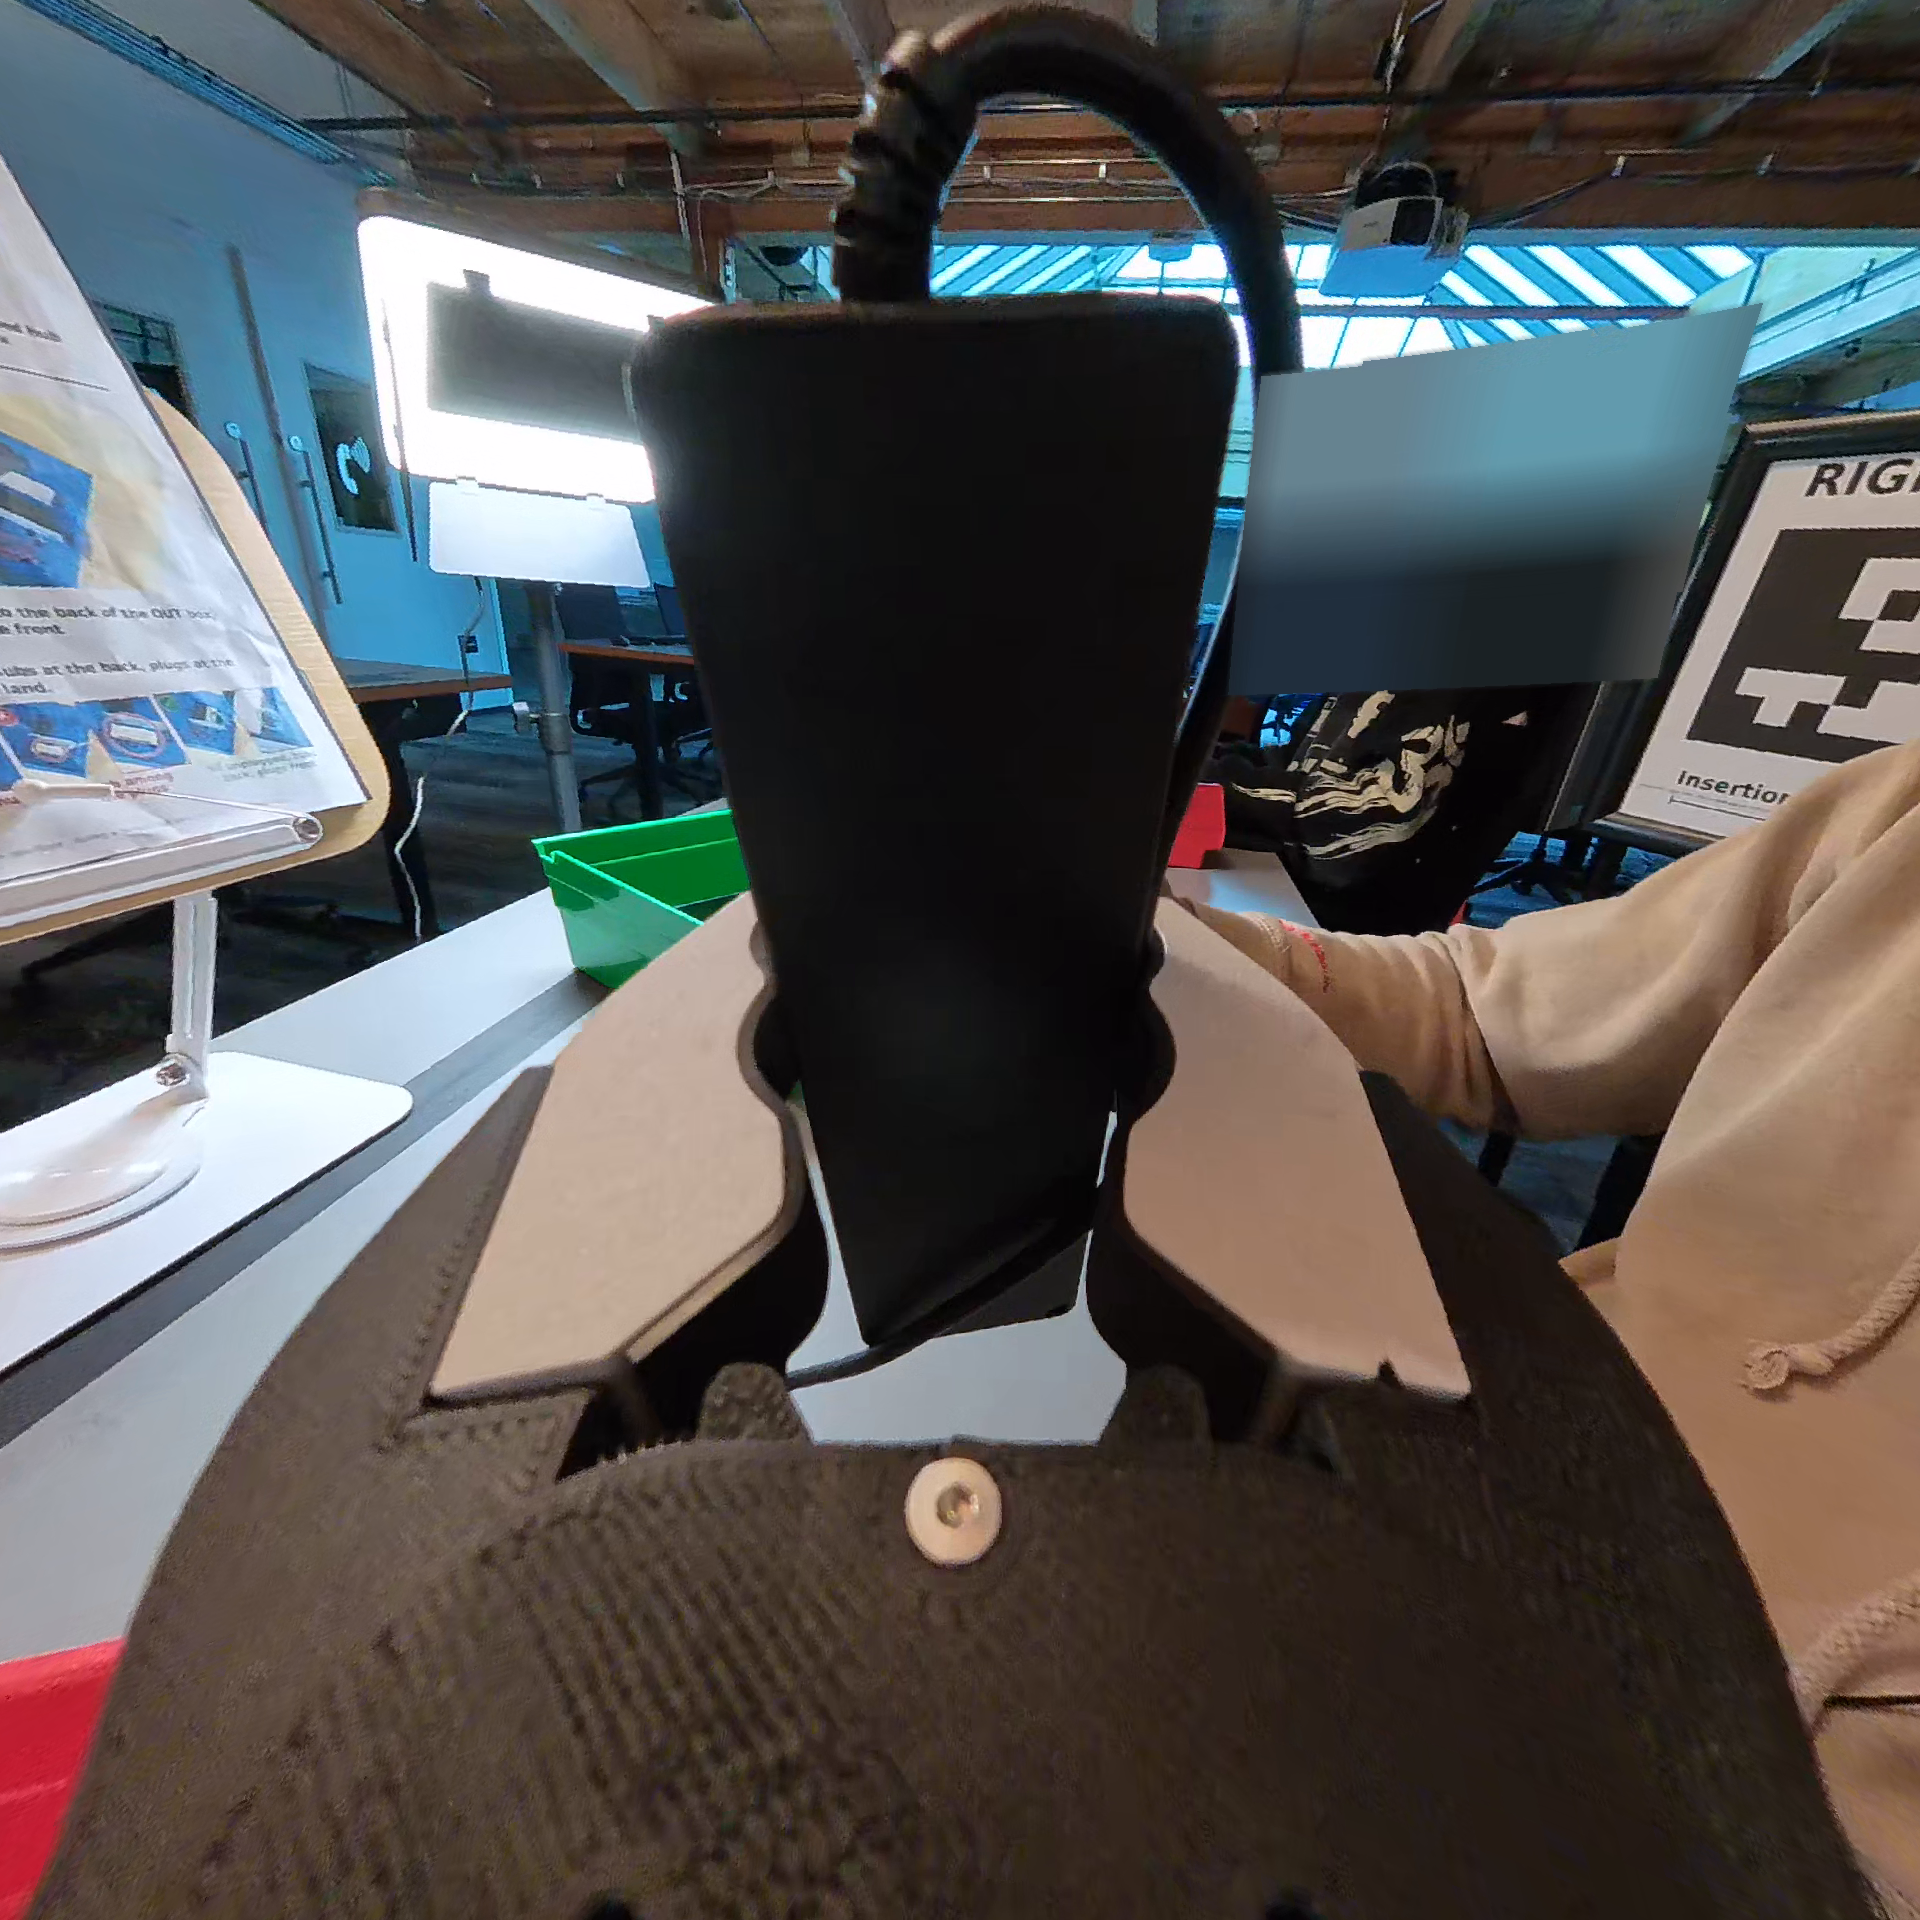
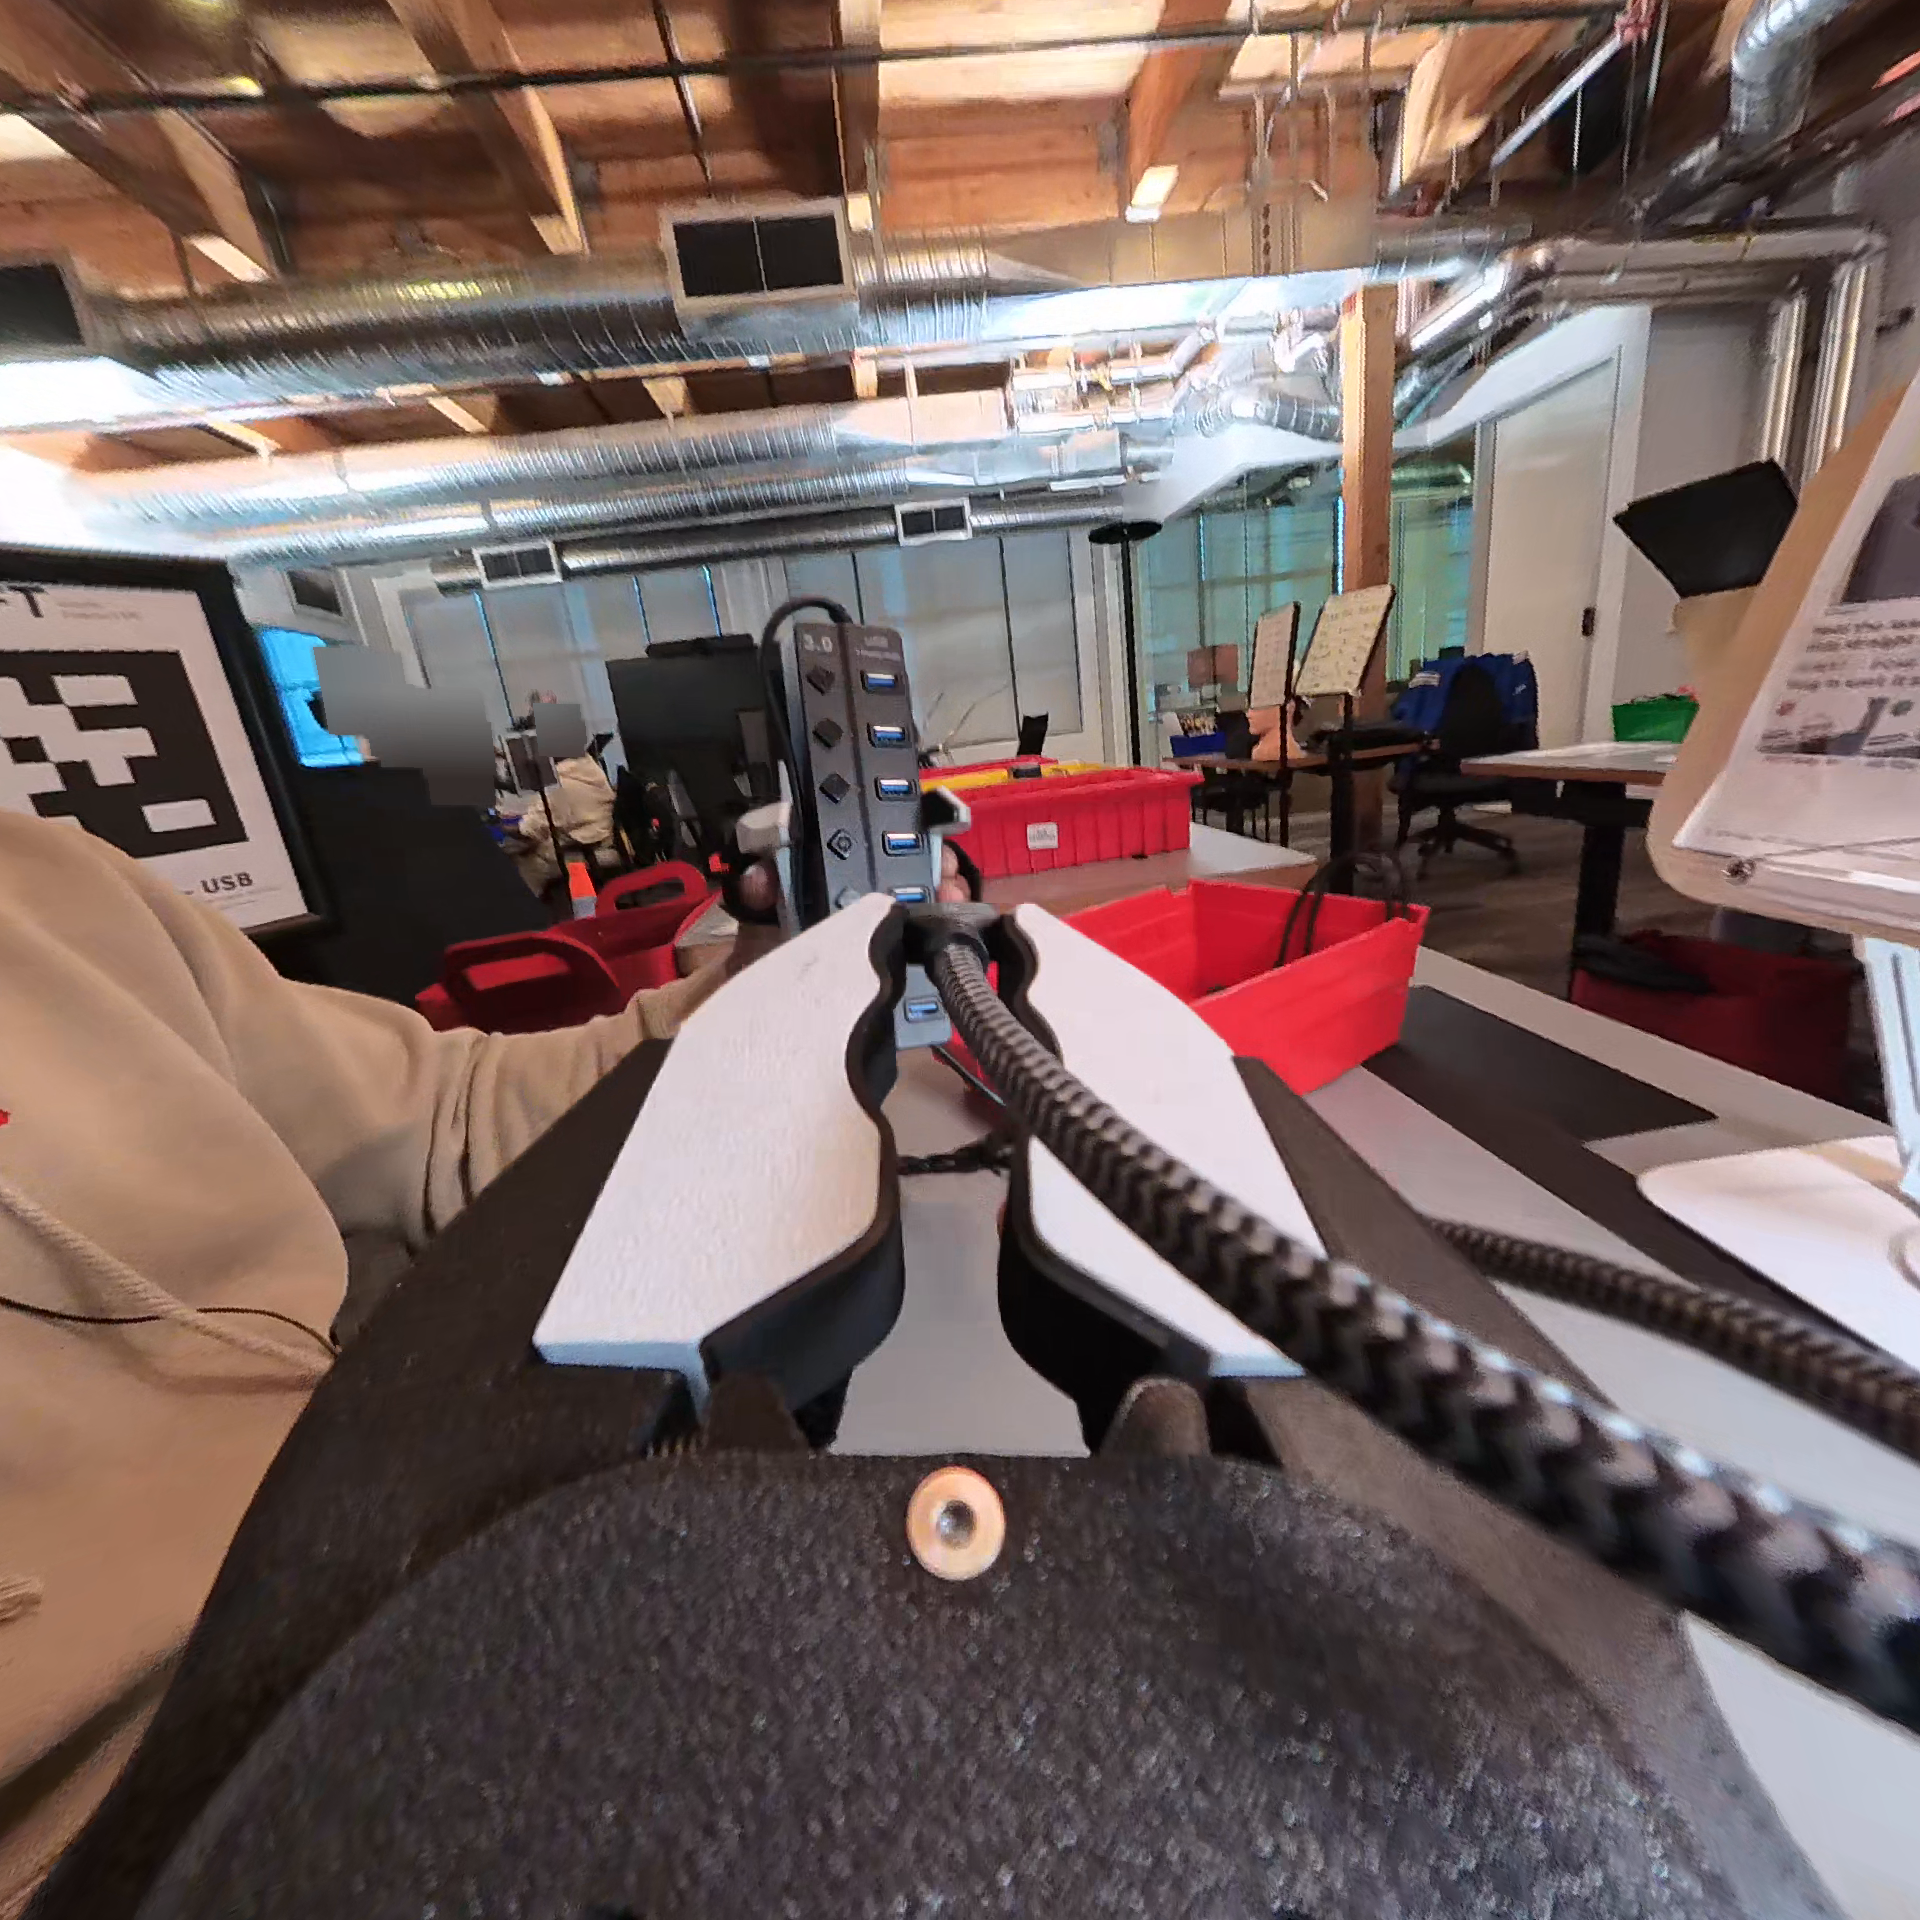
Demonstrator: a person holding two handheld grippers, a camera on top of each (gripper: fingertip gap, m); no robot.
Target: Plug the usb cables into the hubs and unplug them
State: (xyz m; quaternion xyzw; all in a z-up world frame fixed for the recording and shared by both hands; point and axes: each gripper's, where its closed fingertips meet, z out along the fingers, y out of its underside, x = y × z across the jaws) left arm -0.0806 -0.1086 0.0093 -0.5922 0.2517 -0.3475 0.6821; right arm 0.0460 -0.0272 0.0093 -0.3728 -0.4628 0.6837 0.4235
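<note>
My left gripper [image 1: 951, 997] is shut on a black USB hub [image 1: 935, 675], held upright with its plain back toward the camera; its black cable [image 1: 1091, 114] loops over the top. In the right wrist view the same hub [image 2: 852, 769] stands upright in the far left gripper [image 2: 852, 842], showing a column of several blue ports and square buttons. My right gripper [image 2: 951, 930] is shut on the plug of a black braided USB cable [image 2: 1195, 1205], its tip at a lower port of the hub. I cannot tell how deep the plug sits.
A green bin [image 1: 644, 894] and a red bin [image 2: 1268, 977] sit on the grey table [image 1: 343, 1029]. Document stands with white bases [image 1: 187, 1122] flank the work area. A person's beige sleeve [image 1: 1558, 997] reaches in. Marker boards [image 2: 114, 748] stand behind.
</note>
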